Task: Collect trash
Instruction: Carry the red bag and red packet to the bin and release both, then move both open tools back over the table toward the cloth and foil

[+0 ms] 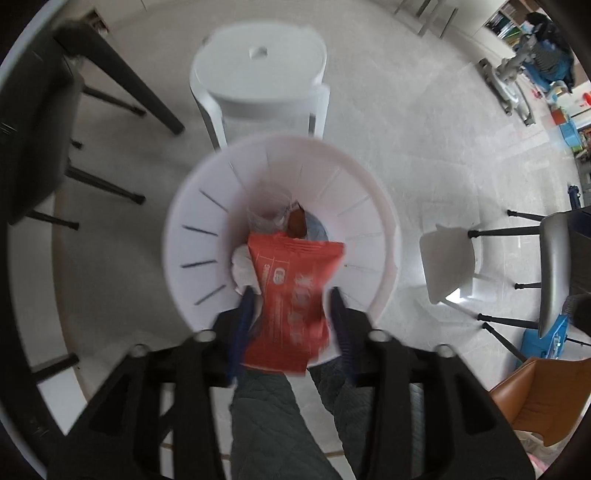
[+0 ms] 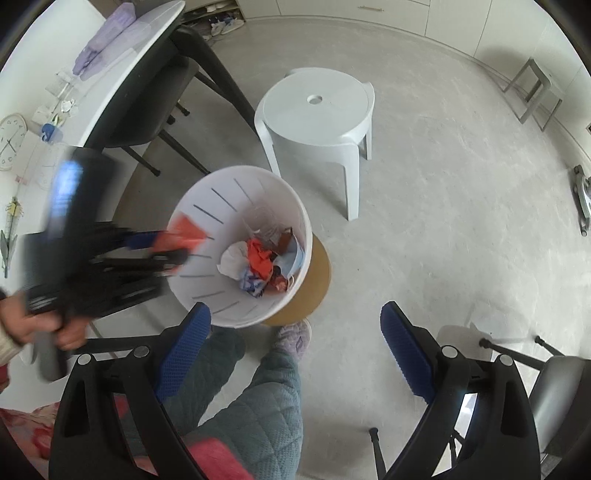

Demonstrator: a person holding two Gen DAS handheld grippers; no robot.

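Hovered over the white bin [image 1: 192,229] at frame centre with left gripper [image 1: 291,299] slackened, red wrapper [image 1: 295,266] loose between jaws, long axis running down into bin. Held right gripper [image 2: 295,314] spread, empty, at frame bottom, farther off.

This is a home, most likely a dining or living area. A pale tiled floor [image 2: 443,206] runs up to a wall of white cabinets [image 2: 424,18], with shoes [image 2: 221,26] tucked into an open shelf at its foot. A white round-edged bench [image 2: 122,74] on dark legs carries a wall clock [image 2: 11,140] lying flat and folded lilac cloth [image 2: 107,40], with dark dining chairs [image 2: 147,107] pushed beside it. A white plastic stool [image 2: 317,114] stands on the floor, and the person wears quilted trousers [image 2: 258,413] and a fluffy slipper [image 2: 295,339].
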